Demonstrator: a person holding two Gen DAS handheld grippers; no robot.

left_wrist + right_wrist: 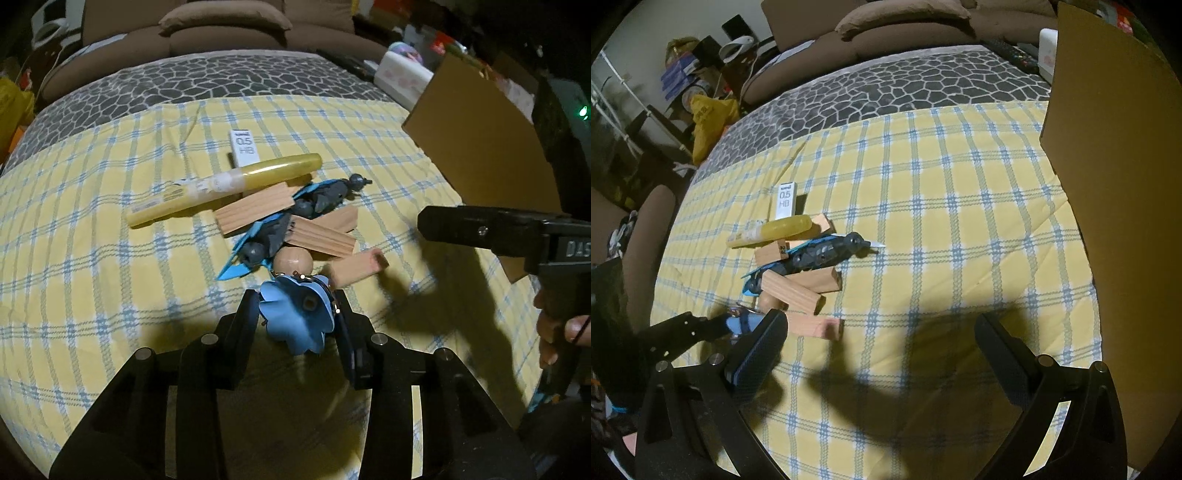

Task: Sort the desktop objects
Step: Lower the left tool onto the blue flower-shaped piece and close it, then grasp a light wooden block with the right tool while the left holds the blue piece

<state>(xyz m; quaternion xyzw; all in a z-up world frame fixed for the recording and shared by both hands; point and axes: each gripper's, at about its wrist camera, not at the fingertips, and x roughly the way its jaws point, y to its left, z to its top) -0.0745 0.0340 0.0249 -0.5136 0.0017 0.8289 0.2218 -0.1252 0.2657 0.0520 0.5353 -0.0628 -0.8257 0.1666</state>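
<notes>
A small doll with a wooden bead head and a blue petal skirt (295, 317) lies at the near end of a pile on the yellow checked cloth (92, 258). My left gripper (297, 304) is shut on the skirt, one pad on each side. Behind the doll lie a grey and blue toy figure (295, 214), three wooden blocks (255, 212) (325, 236) (358, 271), a yellow pen (221, 188) and a white lead case (245, 146). My right gripper (881, 321) hangs open over bare cloth to the right of the pile, with nothing between its fingers.
A brown cardboard box (1115, 184) stands along the right side of the cloth. A grey stone-pattern cover (221, 81) lies beyond the cloth, with a brown sofa (221, 26) behind it. A white container (402, 77) sits at the back right. A hand (557, 332) holds the right gripper.
</notes>
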